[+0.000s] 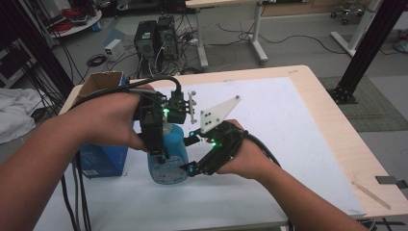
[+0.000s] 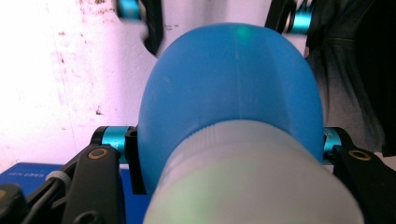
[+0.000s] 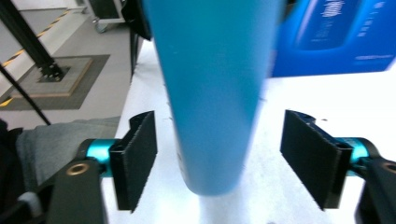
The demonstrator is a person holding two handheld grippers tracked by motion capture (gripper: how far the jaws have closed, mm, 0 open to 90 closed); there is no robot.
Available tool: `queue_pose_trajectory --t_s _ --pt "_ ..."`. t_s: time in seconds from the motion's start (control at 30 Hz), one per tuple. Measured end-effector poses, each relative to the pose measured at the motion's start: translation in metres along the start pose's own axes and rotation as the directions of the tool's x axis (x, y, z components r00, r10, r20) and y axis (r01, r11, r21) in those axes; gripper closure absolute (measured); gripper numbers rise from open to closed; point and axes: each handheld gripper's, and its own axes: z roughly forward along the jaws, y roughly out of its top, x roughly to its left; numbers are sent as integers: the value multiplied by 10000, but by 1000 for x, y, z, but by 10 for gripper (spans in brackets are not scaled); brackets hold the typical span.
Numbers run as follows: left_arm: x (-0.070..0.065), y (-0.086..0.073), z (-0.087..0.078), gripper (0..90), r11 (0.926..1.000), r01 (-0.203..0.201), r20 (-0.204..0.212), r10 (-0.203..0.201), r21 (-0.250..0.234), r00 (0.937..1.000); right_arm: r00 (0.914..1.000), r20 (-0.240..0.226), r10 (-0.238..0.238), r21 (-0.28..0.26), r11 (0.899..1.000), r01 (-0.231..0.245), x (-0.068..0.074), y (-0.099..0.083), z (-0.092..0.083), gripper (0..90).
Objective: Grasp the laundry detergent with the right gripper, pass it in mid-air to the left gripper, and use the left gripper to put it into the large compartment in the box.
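Right gripper (image 1: 189,155), nearest, jaws apart on either side of the blue bottle's (image 1: 169,156) lower body, not touching it. The bottle stands upright on the white-covered bench (image 1: 288,144). Left gripper (image 1: 156,144), from above, jaws clamped on the bottle's upper body. Just behind, a blue box (image 1: 103,159).

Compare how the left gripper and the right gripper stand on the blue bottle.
The left gripper is shut on the blue bottle, its jaws pressed against the body just below the pale cap; the right gripper is open, with gaps to the bottle on both sides. The left comes from above the bottle, the right from the side, low down. Both straddle the same bottle.
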Motion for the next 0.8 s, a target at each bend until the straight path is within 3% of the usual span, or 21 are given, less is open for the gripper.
queue_pose_trajectory --t_s 0.17,0.27,0.4,0.43,0.47,0.5,0.53,0.63,0.67,0.73,0.77,0.8 --pt "1 -4 -6 395 9999 129 -42 -129 -2 9999 9993 345 153 173 9997 -159 -5 -1 -17 221" --pt "2 -7 -13 395 9993 375 -47 -376 -75 9993 9979 580 280 554 9980 -312 -7 0 -25 133" --pt "4 -11 -23 394 9979 651 -101 -651 -37 9978 9974 692 203 874 9958 -264 -9 2 -35 133" --pt "7 -16 -34 394 9936 1127 -134 -1126 3 9935 9972 741 137 1163 9930 -223 -11 4 -43 133" --pt "7 -16 -34 394 9936 1127 -134 -1126 3 9935 9967 801 118 1310 9911 -223 -12 5 -46 132" --pt "11 -20 -44 394 9879 1549 -157 -1548 34 9878 9965 817 158 1435 9893 -274 -12 6 -49 131" --pt "11 -20 -44 394 9879 1549 -157 -1548 34 9878 9965 817 158 1435 9893 -274 -12 6 -49 131" --pt "20 -31 -66 394 9726 2326 -81 -2326 5 9725 9948 1017 38 1772 9839 -219 -17 10 -61 126" --pt "20 -31 -66 394 9726 2326 -81 -2326 5 9725 9948 1017 38 1772 9839 -219 -17 10 -61 126" --pt "24 -37 -77 394 9622 2722 -44 -2722 -47 9622 9947 1030 41 1938 9807 -241 -19 14 -66 123" --pt "28 -44 -88 393 9485 3165 -22 -3165 -118 9486 9944 1059 6 2110 9772 -231 -20 16 -68 106" --pt "28 -44 -88 393 9485 3165 -22 -3165 -118 9486 9944 1059 6 2110 9772 -231 -20 16 -68 106"
